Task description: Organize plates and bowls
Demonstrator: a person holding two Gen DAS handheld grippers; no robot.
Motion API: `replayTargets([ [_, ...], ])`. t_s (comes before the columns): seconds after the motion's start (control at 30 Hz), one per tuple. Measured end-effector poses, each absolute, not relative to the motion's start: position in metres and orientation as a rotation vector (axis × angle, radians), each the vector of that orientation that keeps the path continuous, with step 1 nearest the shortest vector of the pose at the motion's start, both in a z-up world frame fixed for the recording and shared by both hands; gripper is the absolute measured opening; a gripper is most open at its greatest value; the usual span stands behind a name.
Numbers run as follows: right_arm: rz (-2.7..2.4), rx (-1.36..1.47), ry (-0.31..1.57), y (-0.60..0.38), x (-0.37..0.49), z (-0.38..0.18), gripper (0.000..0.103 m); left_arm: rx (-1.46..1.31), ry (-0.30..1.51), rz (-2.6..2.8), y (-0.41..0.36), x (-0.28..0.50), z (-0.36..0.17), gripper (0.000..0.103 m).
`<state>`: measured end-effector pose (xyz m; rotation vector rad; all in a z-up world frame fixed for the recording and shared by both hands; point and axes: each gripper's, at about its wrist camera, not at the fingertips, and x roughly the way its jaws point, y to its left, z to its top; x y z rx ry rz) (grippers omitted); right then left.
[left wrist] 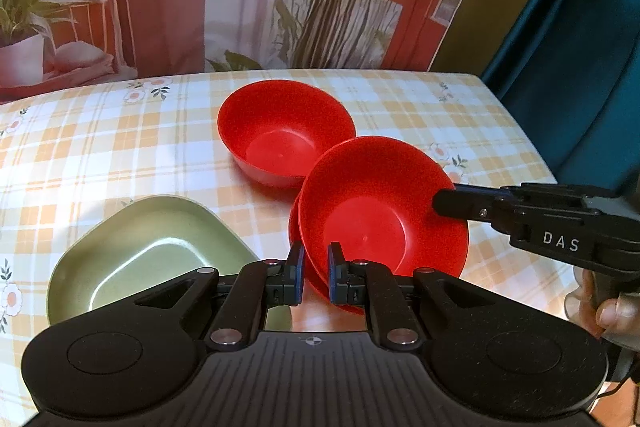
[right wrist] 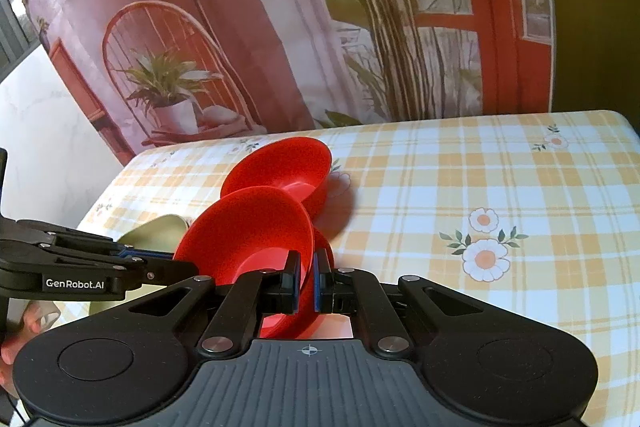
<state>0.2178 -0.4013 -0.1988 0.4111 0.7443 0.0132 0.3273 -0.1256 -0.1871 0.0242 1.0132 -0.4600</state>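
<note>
Red bowl (left wrist: 380,215) sits at centre-right of the left wrist frame, tilted, its mouth facing up and toward the lower left, nested over a second red bowl (left wrist: 295,227) of which only a sliver of rim shows at its left edge. Round, so no clear long axis. Left gripper (left wrist: 316,267) has narrow fingers clamped on the near rim; whether it pinches one rim or both cannot be told. Right gripper (left wrist: 440,203) comes in from the right edge, fingers closed on the far-right rim of the same bowl; in the right wrist frame its fingers (right wrist: 294,281) pinch the red wall thinly. Third red bowl (left wrist: 286,133) stands upright just behind, upper centre, touching or nearly touching the held pair. Green dish (left wrist: 148,251) lies lower left, just beside the left gripper. All rest on a checked tablecloth (left wrist: 100,147). A hand (left wrist: 604,311) shows at the right edge.
</note>
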Motion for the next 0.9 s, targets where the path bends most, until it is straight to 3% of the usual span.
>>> replayTargets([
  [0.47,0.016,0.409,0.776,-0.403,0.221,-0.209,0.007,0.056,1.016,-0.463,-0.128,0.327,-0.192,0.013],
  [0.6,0.008,0.408,0.779,-0.404,0.222,-0.209,0.013,0.050,1.016,-0.464,-0.126,0.327,-0.192,0.014],
  [0.77,0.001,0.408,0.784,-0.406,0.223,-0.209,0.013,0.019,1.019,-0.454,-0.120,0.327,-0.191,0.032],
  [0.9,-0.007,0.408,0.773,-0.408,0.225,-0.206,0.014,0.003,1.002,-0.455,-0.114,0.328,-0.186,0.032],
])
